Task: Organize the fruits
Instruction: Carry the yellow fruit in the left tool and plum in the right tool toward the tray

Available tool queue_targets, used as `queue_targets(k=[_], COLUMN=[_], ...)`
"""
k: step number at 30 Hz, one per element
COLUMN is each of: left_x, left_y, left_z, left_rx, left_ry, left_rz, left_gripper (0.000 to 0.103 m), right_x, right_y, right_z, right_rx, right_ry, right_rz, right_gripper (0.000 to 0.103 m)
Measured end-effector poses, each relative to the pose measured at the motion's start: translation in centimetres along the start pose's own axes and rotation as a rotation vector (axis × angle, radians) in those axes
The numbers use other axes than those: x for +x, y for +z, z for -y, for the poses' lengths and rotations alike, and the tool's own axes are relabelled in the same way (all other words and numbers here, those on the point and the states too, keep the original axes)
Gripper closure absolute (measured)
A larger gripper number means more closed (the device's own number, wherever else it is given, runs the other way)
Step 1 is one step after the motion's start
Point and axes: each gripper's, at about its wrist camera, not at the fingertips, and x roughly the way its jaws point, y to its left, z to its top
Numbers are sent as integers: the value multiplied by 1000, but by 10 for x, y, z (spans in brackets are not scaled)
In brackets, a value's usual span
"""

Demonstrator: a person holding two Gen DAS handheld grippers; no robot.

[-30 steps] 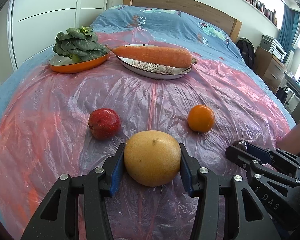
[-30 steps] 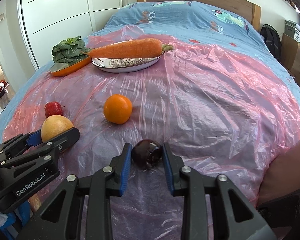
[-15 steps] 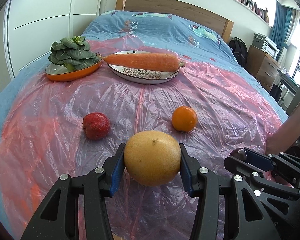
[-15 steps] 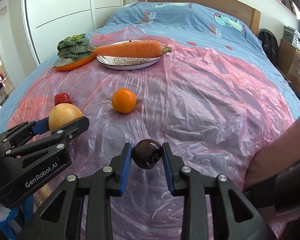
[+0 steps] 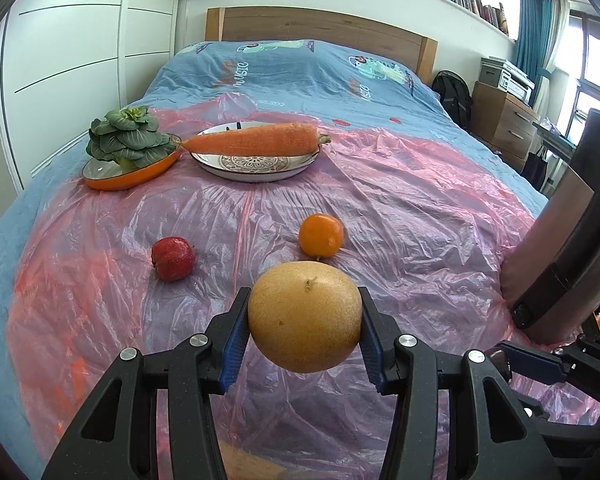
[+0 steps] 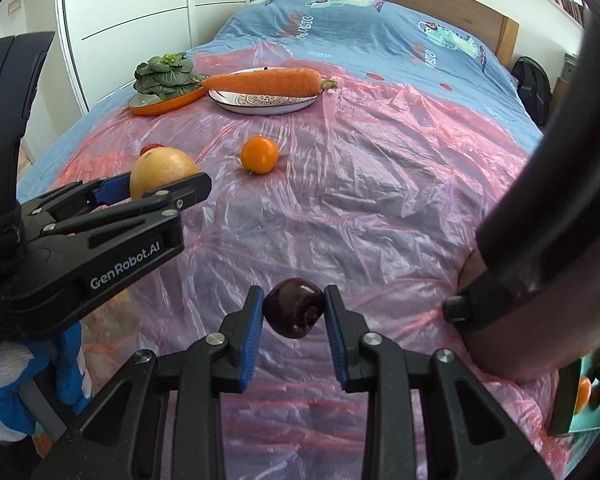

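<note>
**Both tongs loaded above the plastic-covered bed**

Above the near end of the bed's crinkled pink plastic sheet (image 5: pixel 400 200), the left tongs (image 5: pixel 304 328) are spread wide and clamped on a large round yellow-brown pear-like fruit (image 5: pixel 305 317), with the blue-padded fingers (image 5: pixel 234 344) pressed against its two sides. The fruit is lifted clear of the sheet. In the right wrist view the same fruit (image 6: pixel 162 172) shows between the tips of the left tongs (image 6: pixel 160 188).

The right tongs (image 6: pixel 294 316) are set much narrower and grip a small, glossy, dark purple round fruit (image 6: pixel 295 307) between their blue pads (image 6: pixel 252 326); it too hangs above the sheet.

On the sheet beyond the tongs lie a small round orange (image 5: pixel 321 235) and a red apple-like fruit (image 5: pixel 173 253), well apart from each other and touched by neither tongs.

Farther up the bed, a long orange carrot (image 5: pixel 256 143) lies across a white patterned plate (image 5: pixel 256 172). Just beside it on the left, a green leafy bok choy (image 5: pixel 126 140) sits in a shallow orange dish (image 5: pixel 132 176). The carrot's thin tip reaches the dish's rim.
</note>
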Motion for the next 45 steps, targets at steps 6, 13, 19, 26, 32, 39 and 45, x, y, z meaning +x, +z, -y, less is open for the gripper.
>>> queue_targets(k=[6, 13, 19, 26, 32, 39, 45], left_x=[-23, -48, -65, -84, -95, -99, -86], left_y=[-19, -49, -71, -81, -79, -56, -33], left_z=[30, 74, 114, 168, 231, 310, 367], left_rx=[61, 147, 188, 234, 306, 369, 405], left_ry=[-26, -75, -110, -168, -252, -360, -406], left_rz=[3, -22, -68, -98, -126, -123, -112], left_gripper=[59, 59, 59, 59, 59, 59, 59], right_x=[-30, -62, -85, -112, -142, -179, -191], right_y=[-32, -62, -87, -122, -152, -182, -204], right_z=[20, 59, 100, 155, 211, 294, 355], right_rx=[23, 87, 165, 270, 351, 476, 574], right_ry=[-29, -67, -93, -129, -198, -300, -355], right_rz=[-28, -29, -3, 43, 102, 202, 267], right_gripper=[63, 63, 63, 63, 63, 63, 63])
